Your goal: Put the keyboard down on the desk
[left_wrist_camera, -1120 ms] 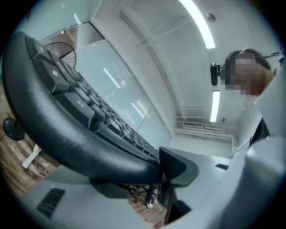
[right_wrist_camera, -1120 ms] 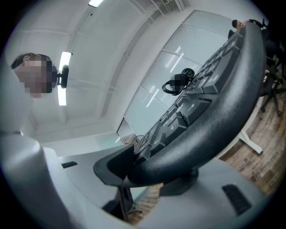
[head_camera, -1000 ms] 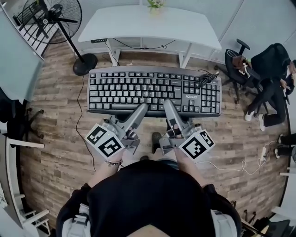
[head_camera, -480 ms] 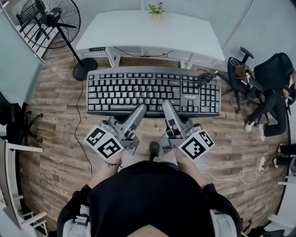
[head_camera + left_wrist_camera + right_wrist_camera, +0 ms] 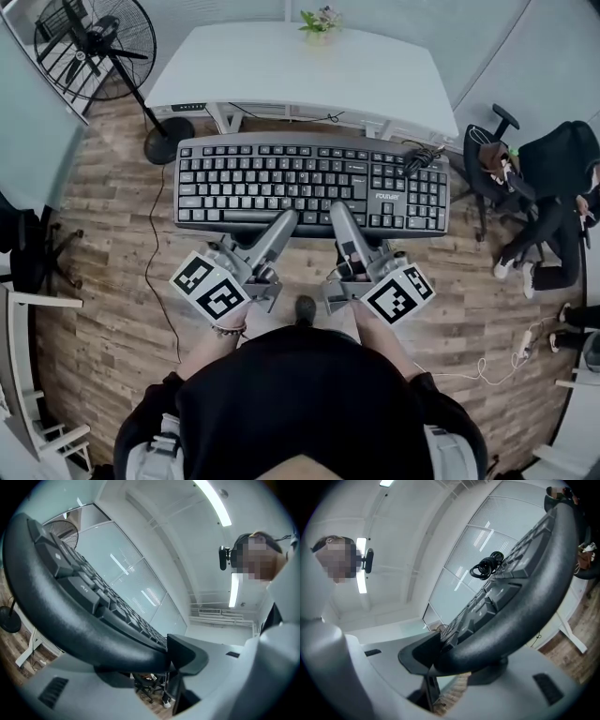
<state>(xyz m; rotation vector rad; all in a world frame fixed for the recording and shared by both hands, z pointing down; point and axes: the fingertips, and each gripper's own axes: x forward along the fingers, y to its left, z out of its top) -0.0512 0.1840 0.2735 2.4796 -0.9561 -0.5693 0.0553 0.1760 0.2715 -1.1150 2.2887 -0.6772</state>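
Head view: carry step, w/ left gripper point(image 5: 287, 219) & right gripper point(image 5: 337, 212) both pinching near edge of keyboard point(image 5: 309, 178), held over floor point(image 5: 112, 281) short of desk point(image 5: 300, 70); next prob. reach farther, lower flat, release.

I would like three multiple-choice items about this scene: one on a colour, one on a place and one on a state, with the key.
1. What colour is the desk?
A) black
B) white
C) brown

2. Where does the coiled cable lie?
A) on the desk
B) under the desk
C) on the keyboard, at its right end

3. How do the left gripper and right gripper stand?
A) both shut on the keyboard's near edge
B) both open and empty
C) only the left holds it

Key:
1 B, the top is plainly white in the head view.
2 C, the coil sits by the number pad.
3 A, each gripper view shows the jaws clamped on that edge.
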